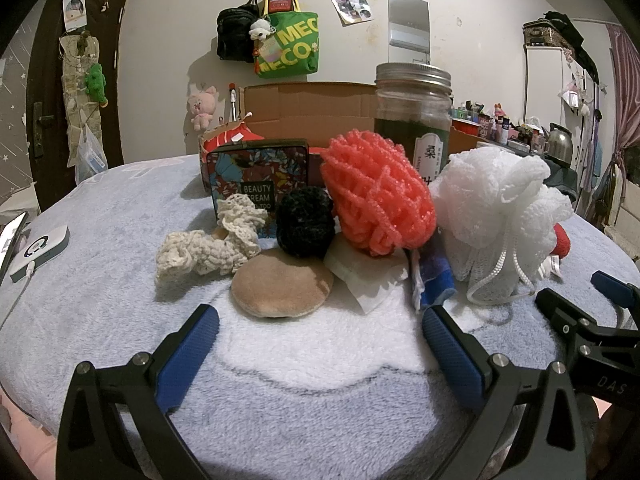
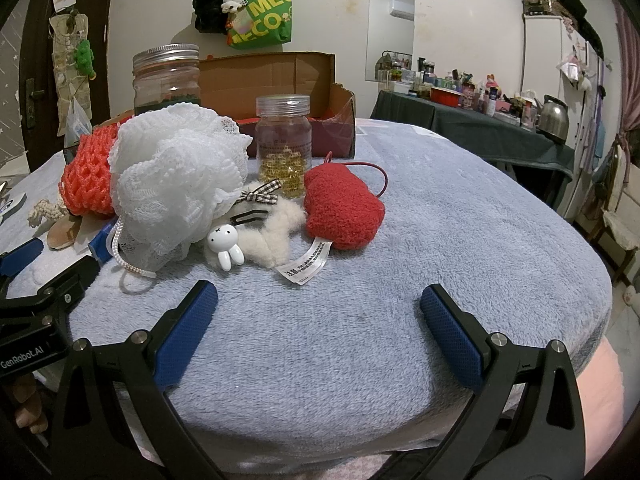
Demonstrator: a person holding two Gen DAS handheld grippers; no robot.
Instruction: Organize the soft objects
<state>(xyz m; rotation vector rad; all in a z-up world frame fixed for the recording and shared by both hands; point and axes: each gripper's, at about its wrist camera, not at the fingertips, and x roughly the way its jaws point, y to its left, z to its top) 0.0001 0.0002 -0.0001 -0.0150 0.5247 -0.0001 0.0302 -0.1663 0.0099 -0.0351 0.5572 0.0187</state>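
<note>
Both the left gripper [image 1: 320, 332] and the right gripper [image 2: 319, 310] hover with fingers spread, holding nothing. On the fleece blanket [image 2: 440, 240], the white bath pouf [image 2: 176, 184] half hides the coral mesh sponge [image 2: 86, 184]; a red plush heart [image 2: 342, 212] lies near it.

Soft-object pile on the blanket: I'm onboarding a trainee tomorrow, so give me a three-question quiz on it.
1. True or false: the left gripper is shut on the tan powder puff.
2. What stands directly behind the red plush heart: A) a steel kettle, B) a small clear jar of golden capsules, C) a green bag?
3. Fill in: the white mesh loofah leans against the ____ foam net.

Key: 1 false; 2 B; 3 coral-red.
</note>
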